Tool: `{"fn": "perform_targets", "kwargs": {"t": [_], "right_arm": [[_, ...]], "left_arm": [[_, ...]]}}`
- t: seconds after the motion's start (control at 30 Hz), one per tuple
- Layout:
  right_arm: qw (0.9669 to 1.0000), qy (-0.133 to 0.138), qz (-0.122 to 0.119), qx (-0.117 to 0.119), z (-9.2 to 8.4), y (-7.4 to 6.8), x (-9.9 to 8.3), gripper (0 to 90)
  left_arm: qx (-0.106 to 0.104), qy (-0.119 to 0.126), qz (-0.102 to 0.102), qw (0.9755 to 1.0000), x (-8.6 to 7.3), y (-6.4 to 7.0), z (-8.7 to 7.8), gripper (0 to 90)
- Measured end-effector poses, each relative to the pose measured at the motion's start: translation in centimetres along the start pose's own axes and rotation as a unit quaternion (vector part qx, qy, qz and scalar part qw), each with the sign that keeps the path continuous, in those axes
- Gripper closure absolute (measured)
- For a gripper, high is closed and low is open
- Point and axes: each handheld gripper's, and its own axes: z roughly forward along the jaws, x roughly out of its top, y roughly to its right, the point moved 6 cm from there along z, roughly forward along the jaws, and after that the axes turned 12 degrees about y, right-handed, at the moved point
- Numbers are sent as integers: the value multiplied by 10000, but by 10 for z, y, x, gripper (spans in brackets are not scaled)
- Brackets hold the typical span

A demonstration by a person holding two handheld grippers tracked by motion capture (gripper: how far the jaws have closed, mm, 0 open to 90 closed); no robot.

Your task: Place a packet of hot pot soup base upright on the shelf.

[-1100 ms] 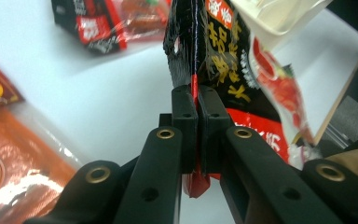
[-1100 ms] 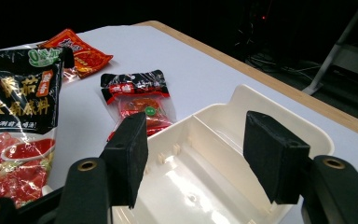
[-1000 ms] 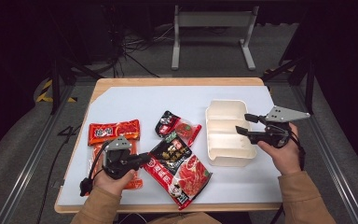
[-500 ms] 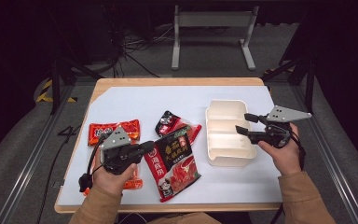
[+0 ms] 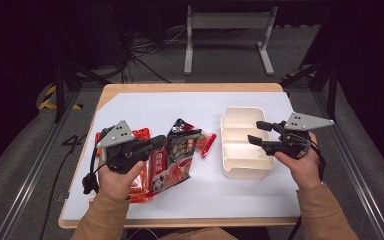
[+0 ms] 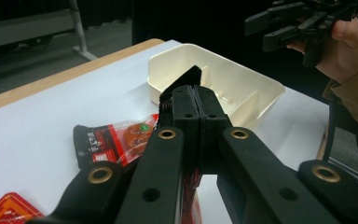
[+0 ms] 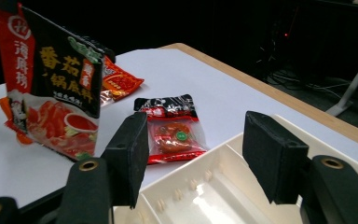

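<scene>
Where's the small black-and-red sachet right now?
In the high view, the small black-and-red sachet lies flat on the white table cover, between the lifted hotpot base packet and the cream divided tray.

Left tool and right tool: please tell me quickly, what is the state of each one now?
Left tool: closed on the large sauce packet, held above the table.
Right tool: open, holding nothing, above the white tray.

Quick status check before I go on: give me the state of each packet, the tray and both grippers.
Large red-and-black sauce packet: clamped by its top edge, lifted, hanging upright.
Small red-and-black packet: flat on the table, beside the tray.
Orange-red packet: flat on the table.
White divided tray: upright, compartments empty.
Left gripper: shut on the large packet.
Right gripper: open, over the tray, holding nothing.
</scene>
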Motion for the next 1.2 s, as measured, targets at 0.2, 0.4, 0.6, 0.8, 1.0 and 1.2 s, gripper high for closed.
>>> {"fn": "perform_targets", "kwargs": {"t": [0.2, 0.4, 0.6, 0.8, 1.0, 1.2], "right_arm": [[9995, 9, -50, 316, 14, -17, 9, 414], [9973, 29, -95, 724, 31, -37, 17, 412], [9953, 3, -25, 965, 45, -44, 20, 389], [9921, 57, 180, 1237, 64, -49, 19, 383], [9897, 141, 341, 1386, 76, -51, 19, 377], [9873, 173, 350, 1542, 82, -57, 18, 366]], "left_arm": [[-87, 8, 94, 9999, 5, 1, 6, 899], [-211, 84, 115, 9997, 13, 5, 9, 900], [-324, 86, 182, 9993, 18, 11, 13, 900], [-438, 96, 184, 9988, 21, 15, 17, 900], [-496, 125, 166, 9986, 22, 18, 19, 900], [-584, 126, 188, 9980, 23, 22, 19, 900]]}}
